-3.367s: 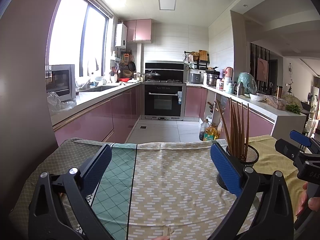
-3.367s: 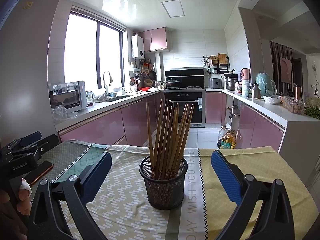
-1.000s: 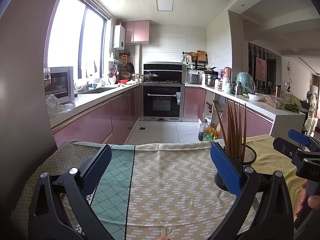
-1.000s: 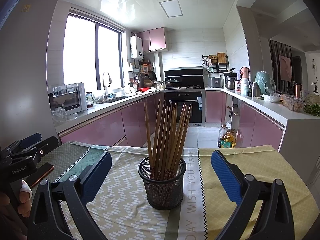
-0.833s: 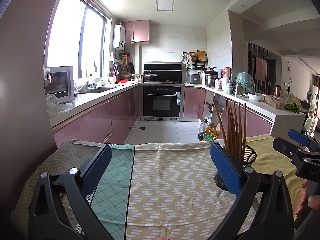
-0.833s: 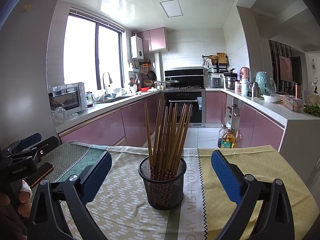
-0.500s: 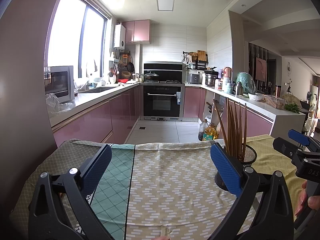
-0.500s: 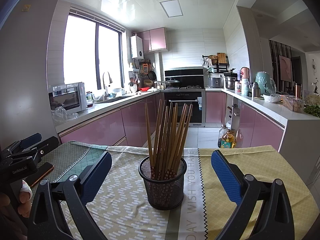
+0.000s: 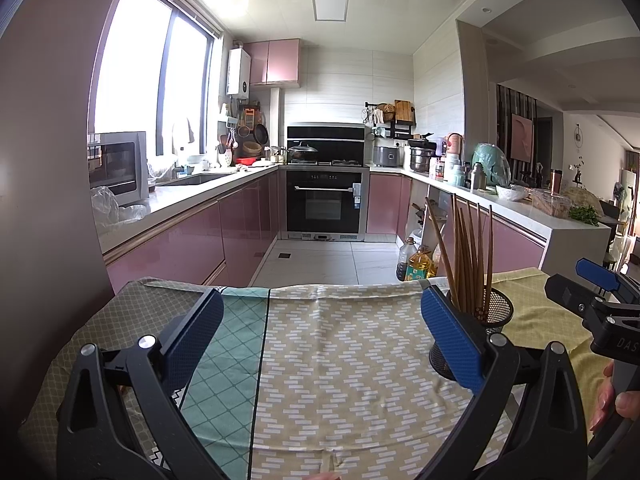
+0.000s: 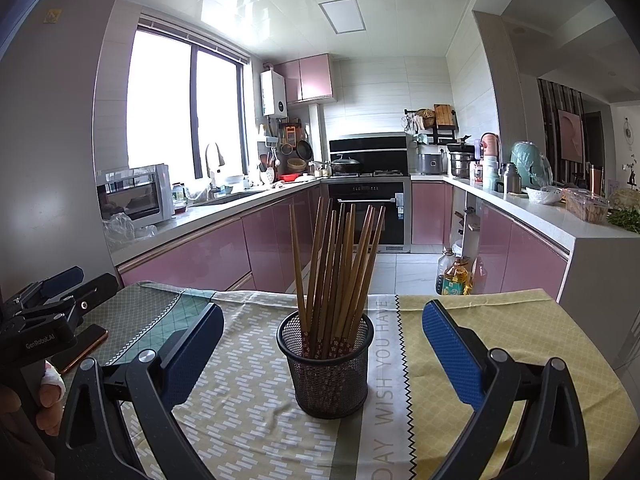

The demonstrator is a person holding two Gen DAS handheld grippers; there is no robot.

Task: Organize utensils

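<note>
Bench (image 10: 520,336): covered by a patterned cloth (image 9: 340,360) in olive, teal, beige chevron and yellow panels, draped over the far edge; kitchen counters (image 10: 208,216) with pink cabinets beyond.
Left tongs (image 9: 320,340): released, blue pads wide apart, hovering over the beige panel, nothing between them.
Right tongs (image 10: 320,348): released, pads spread to either side of the holder, apart from it.
Mesh holder (image 10: 324,364): black, round, upright on the beige panel beside the printed strip, toward the bench's right half.
Chopsticks (image 10: 336,264): brown wooden bundle standing in the holder, tips fanned upward.
Phone (image 10: 82,346): dark, flat near the bench's left edge.
</note>
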